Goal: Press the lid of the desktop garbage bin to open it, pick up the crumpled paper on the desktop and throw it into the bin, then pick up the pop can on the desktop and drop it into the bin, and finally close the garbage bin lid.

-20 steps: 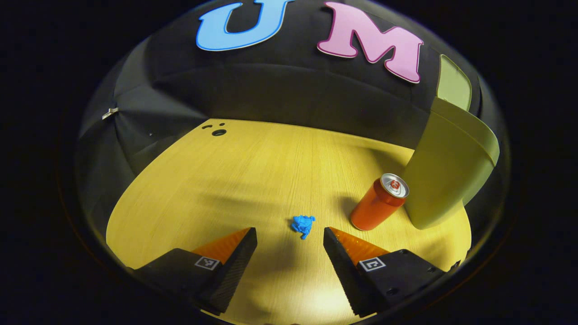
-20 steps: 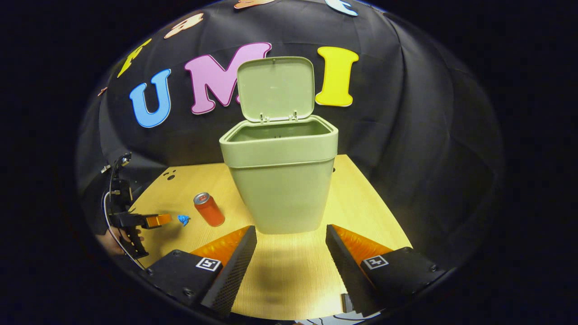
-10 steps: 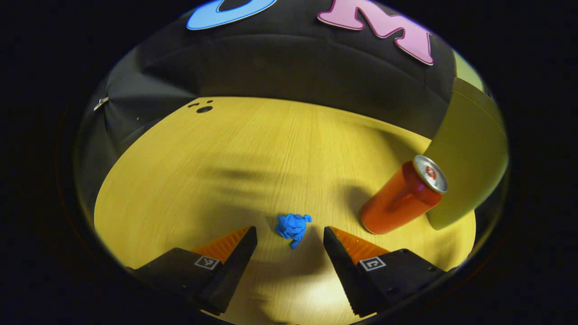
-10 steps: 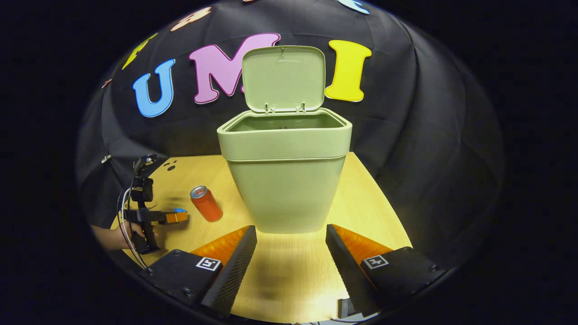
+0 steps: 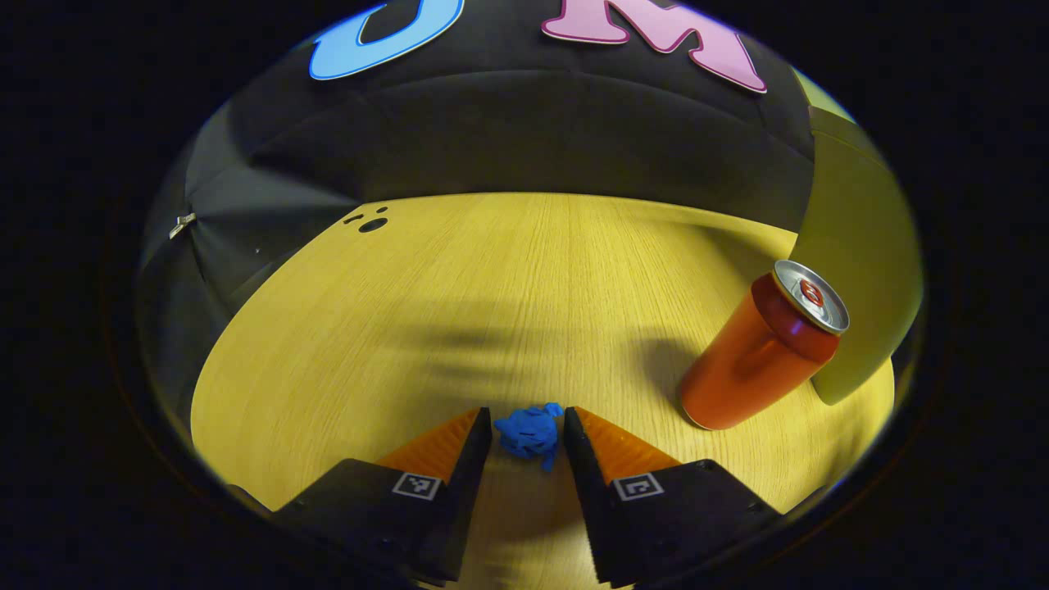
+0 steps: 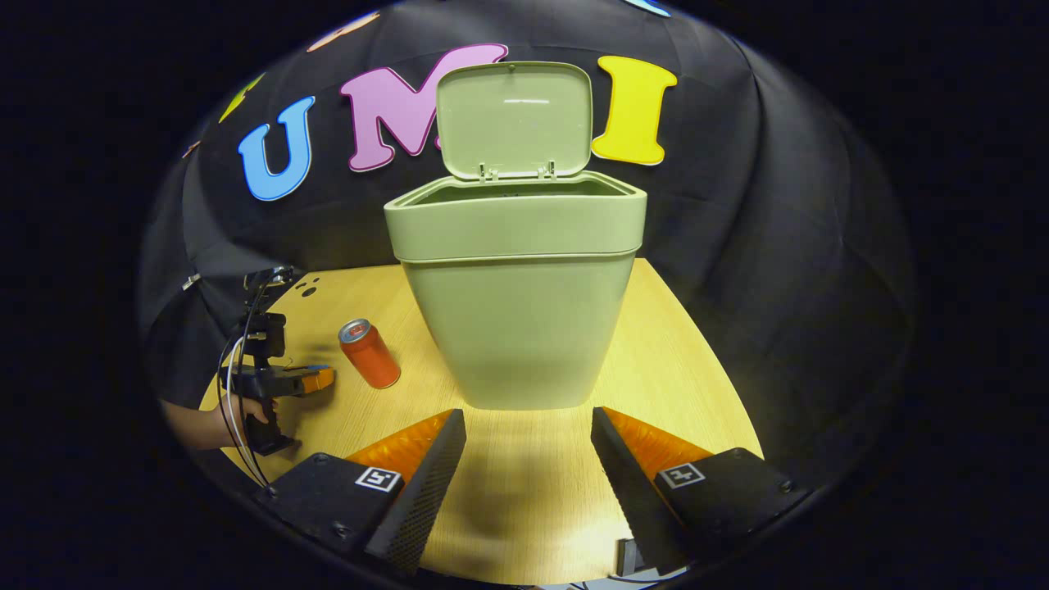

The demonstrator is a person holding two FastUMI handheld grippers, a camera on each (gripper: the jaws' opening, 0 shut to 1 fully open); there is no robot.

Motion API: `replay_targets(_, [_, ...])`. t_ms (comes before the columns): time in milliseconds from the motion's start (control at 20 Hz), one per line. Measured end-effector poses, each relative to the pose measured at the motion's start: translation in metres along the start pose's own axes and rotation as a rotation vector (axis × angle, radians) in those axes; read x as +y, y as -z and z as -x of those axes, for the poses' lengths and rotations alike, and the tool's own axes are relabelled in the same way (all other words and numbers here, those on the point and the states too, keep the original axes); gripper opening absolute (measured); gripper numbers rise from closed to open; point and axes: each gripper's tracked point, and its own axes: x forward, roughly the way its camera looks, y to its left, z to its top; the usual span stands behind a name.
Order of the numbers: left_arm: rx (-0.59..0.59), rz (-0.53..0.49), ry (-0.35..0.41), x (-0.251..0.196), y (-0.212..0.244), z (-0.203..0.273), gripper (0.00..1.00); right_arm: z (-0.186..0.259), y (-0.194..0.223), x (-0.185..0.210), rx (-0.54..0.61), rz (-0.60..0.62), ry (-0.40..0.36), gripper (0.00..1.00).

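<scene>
1. Left claw (image 5: 528, 419) has narrowed since 0.5 s ago, now pinching the paper (image 5: 529, 433) on the desk (image 5: 459, 287).
2. Can (image 5: 758, 348) stands right, beside the bin (image 6: 515, 279), lid (image 6: 515, 119) up.
3. Right claw (image 6: 529, 418) wide open, empty; bare desk left.

We are in a staged recording booth, not a lived-in room. A black cloth wall (image 6: 737, 246) hangs in folds right behind a light wood-grain desktop (image 5: 508, 287) with cable holes (image 5: 373, 224) drilled near its far corner. The desktop carries just a few props: a green garbage bin (image 6: 516, 319) with its lid (image 6: 515, 119) raised, and 1 pop can (image 6: 369, 354).
</scene>
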Motion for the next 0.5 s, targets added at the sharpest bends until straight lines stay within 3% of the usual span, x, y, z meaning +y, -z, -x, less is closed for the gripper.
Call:
replay_targets(200, [0.002, -0.002, -0.008, -0.004, 0.002, 0.003, 0.40, -0.005, 0.003, 0.007, 0.003, 0.007, -0.034, 0.98])
replay_targets(500, [0.005, -0.024, -0.023, -0.001, 0.000, 0.016, 0.36, -0.008, 0.009, 0.004, 0.002, 0.009, -0.061, 0.98])
